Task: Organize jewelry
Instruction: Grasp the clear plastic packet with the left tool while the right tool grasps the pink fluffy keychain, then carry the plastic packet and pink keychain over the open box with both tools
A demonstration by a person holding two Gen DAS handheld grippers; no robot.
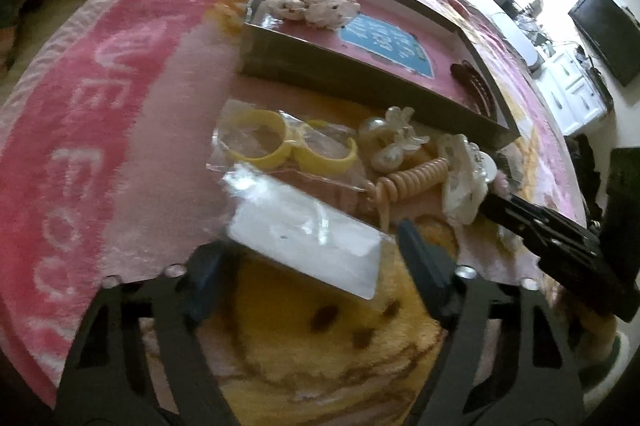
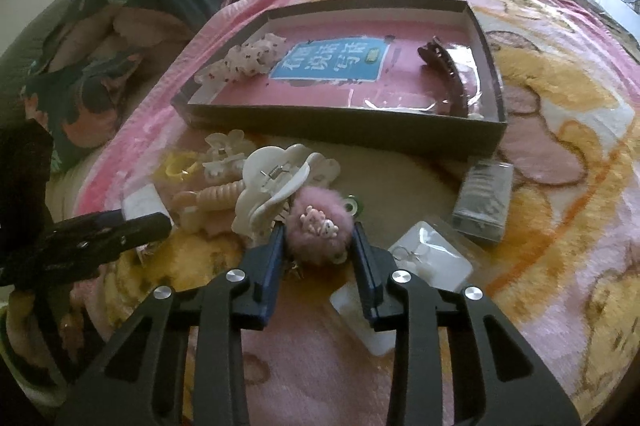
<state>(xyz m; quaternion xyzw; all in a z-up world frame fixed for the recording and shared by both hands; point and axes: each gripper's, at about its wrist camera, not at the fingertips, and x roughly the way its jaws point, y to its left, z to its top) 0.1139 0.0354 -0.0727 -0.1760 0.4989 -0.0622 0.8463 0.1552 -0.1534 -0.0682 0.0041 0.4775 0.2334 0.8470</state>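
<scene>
Spread underneath everything, a pink and yellow cartoon fleece blanket (image 2: pixel 560 129), soft enough to keep small pieces from rolling. Set on it at the far side, a shallow dark cardboard tray (image 2: pixel 340 129) lined with a pink book cover, evidently serving as the collecting place: already inside, a white dotted fabric scrunchie (image 2: pixel 250 59) at the left end and a brown claw clip (image 2: pixel 444 73) at the right, kept well apart, probably to sort by kind. Heaped in front of the tray's near wall, the unsorted pile: a large white claw clip (image 2: pixel 276 185), a peach spiral hair tie (image 2: pixel 220 193), white flower clips (image 2: pixel 226 149), two yellow bangles in a clear bag (image 1: pixel 276 145) and pearl flower earrings (image 1: pixel 390 137). Off to the right, apart from the heap, a grey boxed item (image 2: pixel 486 201) and a clear packet of earrings (image 2: pixel 430 254). Closed around a fluffy pink pompom charm (image 2: pixel 320 230), the right gripper (image 2: pixel 318 240), one jaw pressing each side of the fur, with the charm at the near edge of the heap just beside the white claw clip; likely a pick-up for transfer to the tray. Spread wide with nothing pinched, the left gripper (image 1: pixel 308 258), jaws straddling a white flat packet (image 1: pixel 308 250) in glossy wrap, seemingly lined up to grasp it next. Most of the sorting not yet done, judging by how little lies in the tray.
</scene>
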